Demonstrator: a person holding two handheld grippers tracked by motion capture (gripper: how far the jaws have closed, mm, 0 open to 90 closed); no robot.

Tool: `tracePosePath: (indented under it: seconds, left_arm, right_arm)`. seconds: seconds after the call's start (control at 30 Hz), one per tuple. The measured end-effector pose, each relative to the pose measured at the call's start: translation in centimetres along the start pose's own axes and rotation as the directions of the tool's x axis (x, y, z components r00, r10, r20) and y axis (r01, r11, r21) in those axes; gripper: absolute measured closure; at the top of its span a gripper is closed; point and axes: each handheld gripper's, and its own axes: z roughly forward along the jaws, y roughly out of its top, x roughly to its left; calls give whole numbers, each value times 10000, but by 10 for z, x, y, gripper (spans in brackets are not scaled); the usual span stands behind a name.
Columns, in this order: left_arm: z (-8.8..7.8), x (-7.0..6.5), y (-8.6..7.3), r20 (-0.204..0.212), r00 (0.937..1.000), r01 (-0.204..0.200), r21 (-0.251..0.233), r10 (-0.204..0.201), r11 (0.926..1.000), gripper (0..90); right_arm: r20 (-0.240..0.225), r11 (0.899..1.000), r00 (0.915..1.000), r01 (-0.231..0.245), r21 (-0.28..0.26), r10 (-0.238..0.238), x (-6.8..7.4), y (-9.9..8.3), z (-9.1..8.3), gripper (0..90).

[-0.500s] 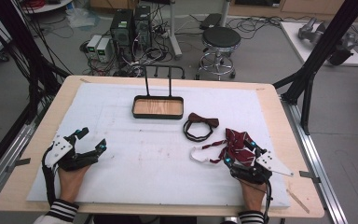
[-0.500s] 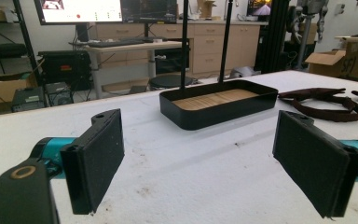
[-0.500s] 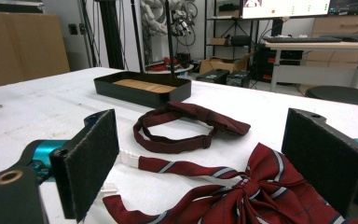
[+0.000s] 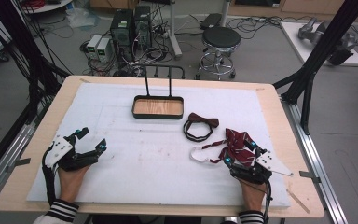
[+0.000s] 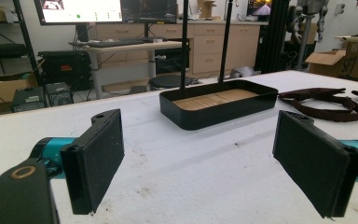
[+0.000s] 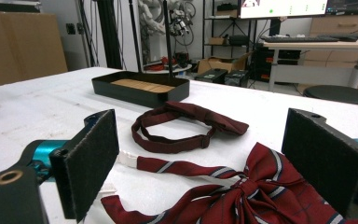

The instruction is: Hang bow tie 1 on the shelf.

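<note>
Right gripper view: right gripper jaws spread wide, nothing pinched. Striped burgundy bow tie lies on white table cover btwn the pads & just ahead, not touched. Plain dark-red bow tie w/ looped strap sits further past the fingertips, black tray beyond it. High view: left gripper also spread, empty, tray well ahead.

A lab: computer towers, floor cables, monitors and black rig struts
</note>
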Motion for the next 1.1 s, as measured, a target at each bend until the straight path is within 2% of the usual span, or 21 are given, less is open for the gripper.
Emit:
tracePosePath:
  seconds: [0.23, 0.33, 0.4, 0.57, 0.7, 0.73, 0.83, 0.87, 0.9, 0.93, 0.97, 1.0, 1.07, 1.1]
  left_arm:
    - [0, 0, 0, -23, 10000, 28, -19, -28, 10000, 167]
    - [0, 0, 0, -10, 10000, 40, -21, -40, 10000, 167]
    - [0, 0, 0, -18, 10000, 39, -24, -39, 10000, 168]
    - [0, 0, 0, -26, 10000, 29, -30, -30, 10000, 167]
    - [0, 0, 0, -26, 10000, 33, -19, -33, 10000, 167]
    - [0, 0, 0, -33, 10000, 36, -28, -36, 10000, 167]
    - [0, 0, 0, -36, 10000, 35, -26, -35, 10000, 167]
    - [0, 0, 0, -33, 10000, 28, -22, -28, 10000, 167]
    - [0, 0, 0, -33, 10000, 31, -23, -31, 10000, 167]
    - [0, 0, 0, -34, 10000, 24, -10, -24, 10000, 167]
    - [0, 0, 0, -35, 10000, 24, -22, -24, 10000, 167]
    - [0, 0, 0, -38, 10000, 27, -22, -27, 10000, 167]
    - [0, 0, 0, -48, 10000, 36, -28, -37, 10000, 167]
    - [0, 0, 0, -48, 10000, 36, -28, -37, 10000, 167]
  right_arm:
    - [198, 9998, 9998, 29, 216, -34, 1, 1, 2, 102]
    - [306, 9989, 9994, 129, 442, -143, 2, 2, 4, 102]
    - [440, 9968, 9989, 129, 795, -164, 2, 5, 5, 102]
    - [585, 9950, 9983, 7, 1003, -66, 1, 19, 6, 102]
    - [624, 9878, 9979, 83, 1552, -182, -1, 33, 10, 102]
    - [624, 9878, 9979, 83, 1552, -182, -1, 33, 10, 102]
    - [500, 9717, 9986, 19, 2360, -142, -6, 45, 17, 102]
    - [500, 9717, 9986, 19, 2360, -142, -6, 45, 17, 102]
    - [516, 9649, 9986, -43, 2626, -96, -6, 47, 19, 102]
    - [532, 9519, 9984, 9, 3063, -181, -7, 50, 24, 102]
    - [532, 9519, 9984, 9, 3063, -181, -7, 50, 24, 102]
    - [632, 9341, 9980, -211, 3564, -16, -8, 53, 28, 102]
    - [758, 9178, 9971, -271, 3961, -33, -9, 54, 34, 102]
    - [758, 9178, 9971, -271, 3961, -33, -9, 54, 34, 102]
